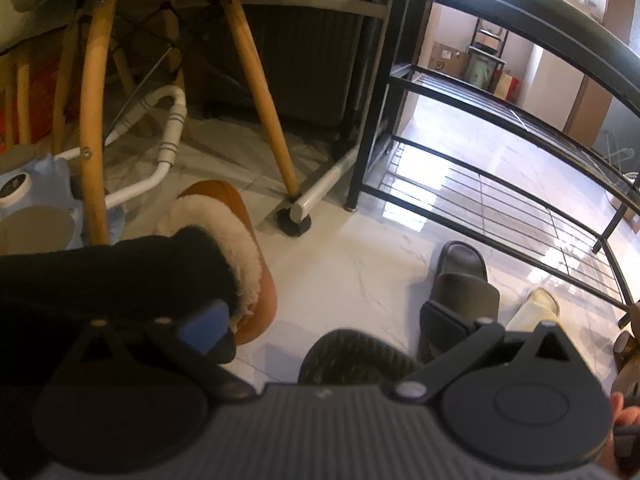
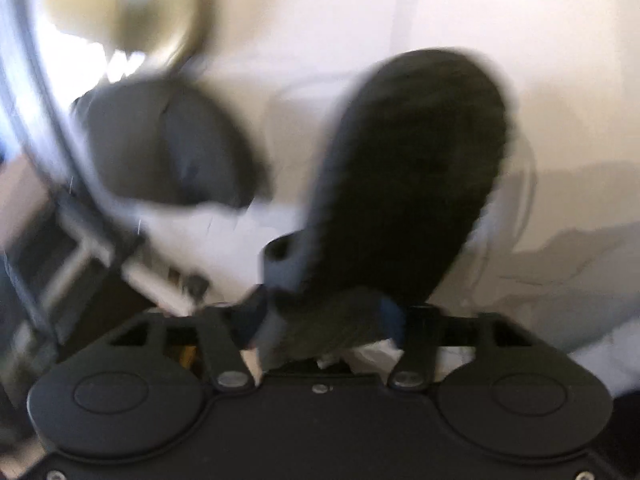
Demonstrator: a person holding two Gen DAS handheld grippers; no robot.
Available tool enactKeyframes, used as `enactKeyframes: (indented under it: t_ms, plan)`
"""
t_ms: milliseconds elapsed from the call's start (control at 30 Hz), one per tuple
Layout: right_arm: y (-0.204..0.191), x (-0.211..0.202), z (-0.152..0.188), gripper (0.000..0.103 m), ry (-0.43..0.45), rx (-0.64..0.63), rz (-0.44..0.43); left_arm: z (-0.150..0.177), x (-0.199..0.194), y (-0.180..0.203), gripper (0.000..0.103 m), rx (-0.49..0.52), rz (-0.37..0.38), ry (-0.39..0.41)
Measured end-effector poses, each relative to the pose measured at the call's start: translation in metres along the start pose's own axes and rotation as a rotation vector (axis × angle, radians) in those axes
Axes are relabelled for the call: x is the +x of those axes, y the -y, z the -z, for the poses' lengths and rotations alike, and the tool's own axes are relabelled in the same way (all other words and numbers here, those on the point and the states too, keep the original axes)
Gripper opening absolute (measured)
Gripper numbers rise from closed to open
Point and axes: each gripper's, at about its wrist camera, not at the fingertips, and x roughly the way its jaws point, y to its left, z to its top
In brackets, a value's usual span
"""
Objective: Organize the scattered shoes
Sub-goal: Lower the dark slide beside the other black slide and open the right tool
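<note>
In the left wrist view my left gripper (image 1: 320, 328) is open above the white floor, with nothing between its fingers. A brown fur-lined slipper (image 1: 236, 248) lies by its left finger, partly hidden by a black sleeve. A grey slide sandal (image 1: 460, 280) lies by its right finger, a dark knitted shoe (image 1: 352, 356) just below, and a cream slipper (image 1: 536, 308) further right. In the blurred right wrist view my right gripper (image 2: 320, 312) is shut on a black shoe (image 2: 408, 176) held sole-up. Another dark shoe (image 2: 172, 144) shows left of it.
An empty black metal shoe rack (image 1: 500, 128) stands at the right. Wooden chair legs (image 1: 260, 92), a white tube frame (image 1: 168, 140) and a castor (image 1: 294, 220) stand ahead. A blue toy (image 1: 36, 196) sits at the left.
</note>
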Motion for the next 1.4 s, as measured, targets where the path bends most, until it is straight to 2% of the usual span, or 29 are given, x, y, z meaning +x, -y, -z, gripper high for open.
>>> enactKeyframes:
  t_ms: [67,233,333,367,400,433,467,567,733,900,1033,1167,1233,1267,1367,1400]
  plan:
    - [0.007,0.000,-0.008,0.081,0.021,0.047,-0.011,0.000,0.000,0.001,0.102,0.002,0.003,-0.002]
    - [0.005,0.014,-0.012,0.081,0.015,0.069,0.024,0.001,0.000,0.002,0.102,0.002,0.002,-0.004]
    - [0.000,0.013,-0.008,0.075,0.018,0.020,0.013,0.000,0.000,0.001,0.102,-0.007,-0.002,-0.003]
    - [-0.001,0.011,-0.005,0.066,0.017,-0.006,0.010,0.000,0.000,0.001,0.102,-0.010,-0.003,-0.002]
    - [0.000,0.008,-0.001,0.047,0.004,-0.037,-0.007,0.000,0.000,0.001,0.102,-0.010,-0.005,-0.001]
    - [0.001,0.005,0.001,0.044,-0.012,-0.057,-0.022,0.000,-0.001,0.001,0.102,-0.011,-0.006,0.000]
    - [0.000,0.002,0.006,0.037,-0.031,-0.096,-0.025,0.000,0.000,0.001,0.102,-0.012,-0.007,-0.001]
    - [-0.012,-0.004,0.023,0.030,-0.026,-0.274,0.009,0.000,0.000,0.001,0.102,-0.017,-0.007,-0.003]
    - [-0.023,-0.011,0.038,0.027,-0.029,-0.482,0.035,0.000,-0.003,-0.002,0.102,-0.023,-0.007,0.012]
    - [-0.045,-0.013,0.052,0.027,-0.043,-0.749,0.050,-0.001,-0.003,-0.004,0.102,-0.043,0.004,0.004]
    - [-0.057,-0.034,0.047,0.027,-0.003,-0.861,0.089,0.000,-0.002,-0.004,0.102,-0.058,0.015,-0.009]
    - [-0.055,-0.061,0.026,0.039,0.074,-0.895,0.137,0.001,-0.001,-0.003,0.102,-0.061,0.024,-0.014]
    - [-0.055,-0.077,0.018,0.045,0.178,-0.941,0.207,0.002,-0.001,-0.001,0.102,-0.059,0.032,-0.019]
    - [-0.052,-0.084,0.015,0.052,0.217,-0.962,0.240,0.002,-0.002,0.000,0.102,-0.056,0.035,-0.021]
    - [-0.041,-0.090,0.010,0.058,0.250,-0.974,0.300,0.004,-0.003,0.003,0.102,-0.048,0.042,-0.022]
    - [-0.037,-0.091,0.013,0.064,0.263,-0.986,0.329,0.004,-0.004,0.004,0.102,-0.046,0.044,-0.022]
